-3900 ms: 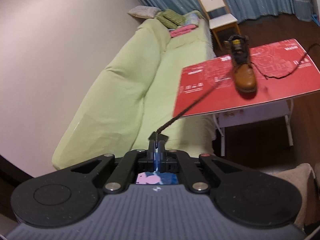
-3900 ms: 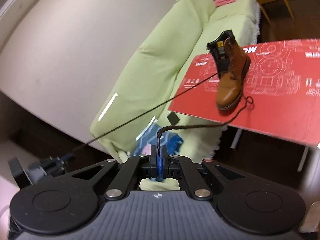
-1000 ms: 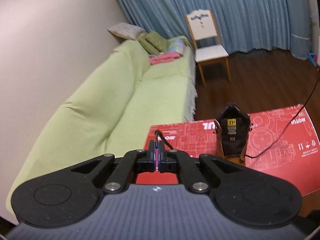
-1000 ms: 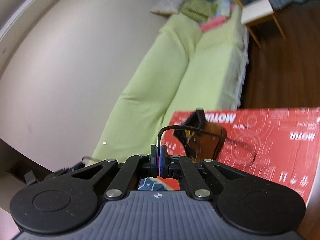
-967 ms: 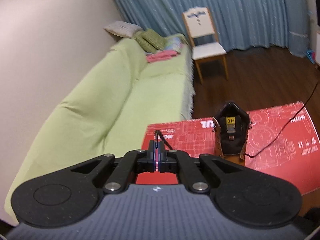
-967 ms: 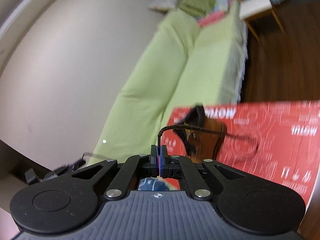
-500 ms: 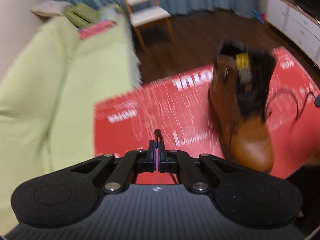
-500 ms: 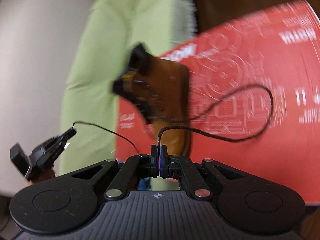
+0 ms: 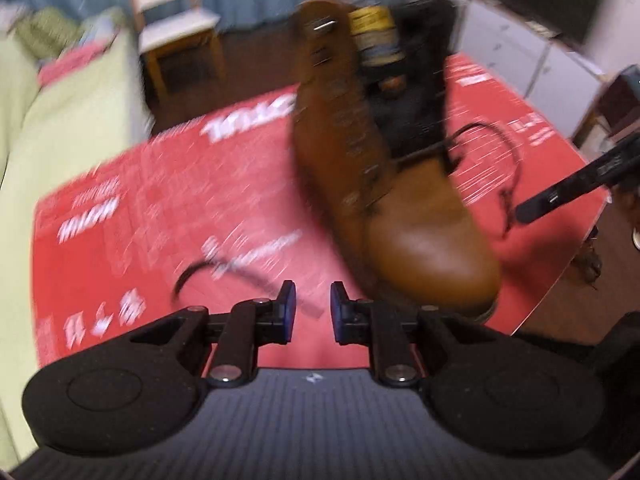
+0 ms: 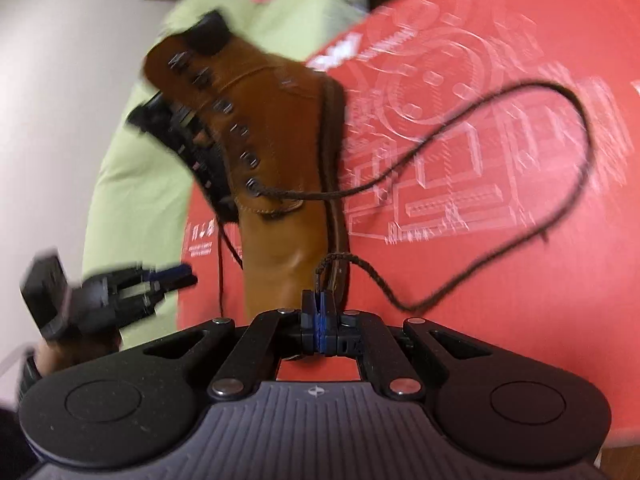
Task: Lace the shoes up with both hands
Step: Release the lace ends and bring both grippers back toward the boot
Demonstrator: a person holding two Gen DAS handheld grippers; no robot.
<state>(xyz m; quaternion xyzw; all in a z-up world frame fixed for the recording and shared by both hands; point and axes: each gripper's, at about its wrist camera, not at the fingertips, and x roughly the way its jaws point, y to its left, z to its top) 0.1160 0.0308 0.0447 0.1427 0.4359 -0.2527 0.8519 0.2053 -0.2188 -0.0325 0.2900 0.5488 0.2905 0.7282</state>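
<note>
Boot (image 9: 404, 208) sits on the red mat (image 9: 120, 200), with its toe pointing at the two grippers. It is brown and tall, with metal hooks up the front. That way both sides of the lace holes are easy to reach.

One lace end (image 9: 224, 272) lies loose on the mat, just past the left gripper (image 9: 311, 312). Its jaws are opening and nothing is between them. I think it lets go so it can grab the lace at a better spot.

The right gripper (image 10: 319, 308) is pinched tight on the other lace end (image 10: 400, 184). That lace comes out of a low hole on the boot, makes a big loop on the mat and curls into the gripper. Holding the tip makes it easy to poke through the next hole.

Most hooks look bare, so lots of lacing is left to do.
</note>
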